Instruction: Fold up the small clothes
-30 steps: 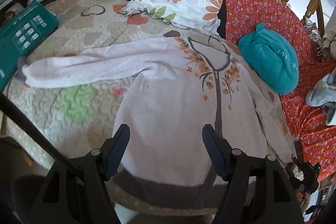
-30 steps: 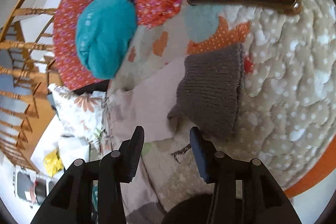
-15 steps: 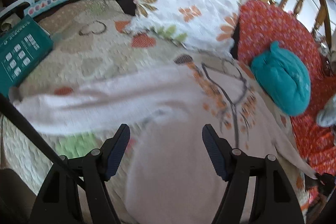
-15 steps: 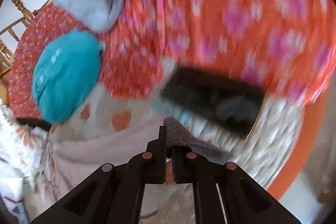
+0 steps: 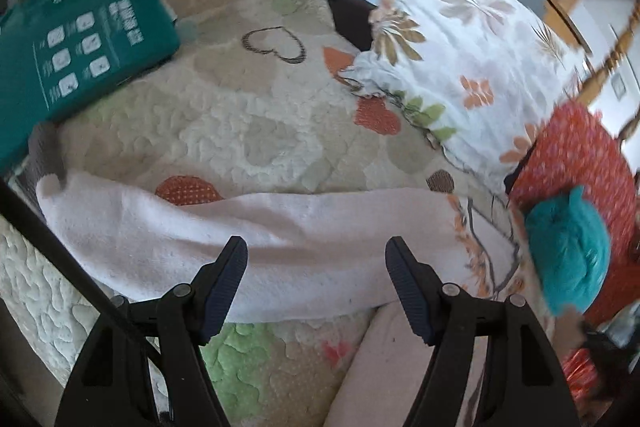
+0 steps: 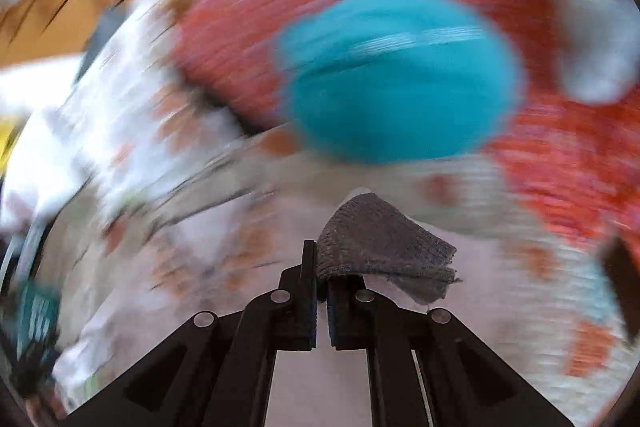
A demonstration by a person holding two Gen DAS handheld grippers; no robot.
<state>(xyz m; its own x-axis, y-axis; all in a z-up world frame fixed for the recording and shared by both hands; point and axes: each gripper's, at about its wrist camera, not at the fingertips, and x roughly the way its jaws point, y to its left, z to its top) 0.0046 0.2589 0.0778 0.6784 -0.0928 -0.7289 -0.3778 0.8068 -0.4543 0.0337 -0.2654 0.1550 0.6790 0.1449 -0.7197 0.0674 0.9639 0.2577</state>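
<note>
The left tongs (image 5: 316, 269) stand wide open with nothing between the ribbed blue pads (image 5: 224, 279). They hang over the pale pink sweater (image 5: 280, 247), whose fleecy sleeve (image 5: 168, 227) stretches flat across the quilt (image 5: 240, 115) just beyond the tips and out to their left. No contact with the cloth can be made out.

The right tongs (image 6: 322, 267) are clamped shut on the sweater's cuff (image 6: 380, 247), a grey ribbed knit. The cuff is folded double at the pinch and fans out to the right of the tips. Beneath it, the pink body of the sweater lies blurred.

The quilt is cream and puffy, stitched in wavy lines, with heart patches in orange, green and beige. Ahead and to the right of the left tongs sits a plump white pillow (image 5: 452, 59) printed with leaves and flowers. Far right lies a rounded teal bundle (image 5: 568, 259) of soft cloth on a red flowered cloth (image 5: 576, 151). Ahead on the left rests a flat green box (image 5: 76, 55). In the right view, the teal bundle shows straight ahead, heavily smeared.
</note>
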